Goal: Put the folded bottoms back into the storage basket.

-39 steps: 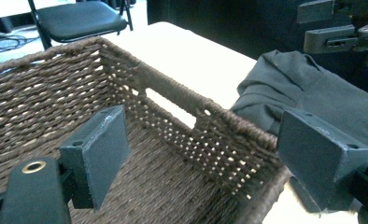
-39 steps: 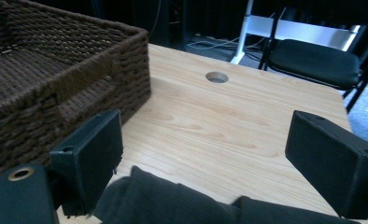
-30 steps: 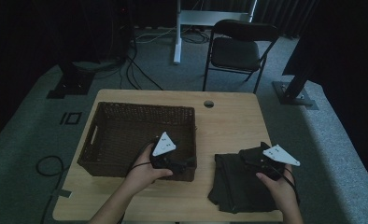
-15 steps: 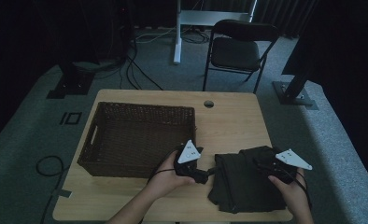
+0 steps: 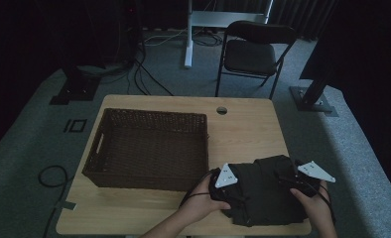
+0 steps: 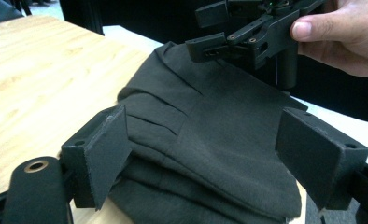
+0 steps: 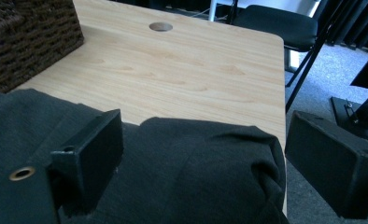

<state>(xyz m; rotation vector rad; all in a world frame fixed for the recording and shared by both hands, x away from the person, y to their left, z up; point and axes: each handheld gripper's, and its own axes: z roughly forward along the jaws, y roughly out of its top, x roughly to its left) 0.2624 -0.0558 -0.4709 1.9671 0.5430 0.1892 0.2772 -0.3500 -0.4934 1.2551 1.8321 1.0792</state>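
Note:
A folded dark garment (image 5: 265, 191) lies on the table's front right corner. My left gripper (image 5: 222, 184) sits at its left edge, open, with the cloth (image 6: 210, 140) lying between the spread jaws. My right gripper (image 5: 302, 179) rests at the garment's right side, also open, its jaws wide apart over the dark cloth (image 7: 182, 168). In the left gripper view the right gripper (image 6: 247, 37) hangs just above the far side of the garment, held by a hand (image 6: 345, 37).
A brown woven basket (image 5: 149, 148) stands on the left half of the wooden table (image 5: 248, 129), close to the garment. A round cable hole (image 5: 222, 110) is near the far edge. A black chair (image 5: 253, 54) stands behind the table.
My left gripper moved right, from the basket's front corner to the garment's left edge. My right gripper shifted slightly right along the garment.

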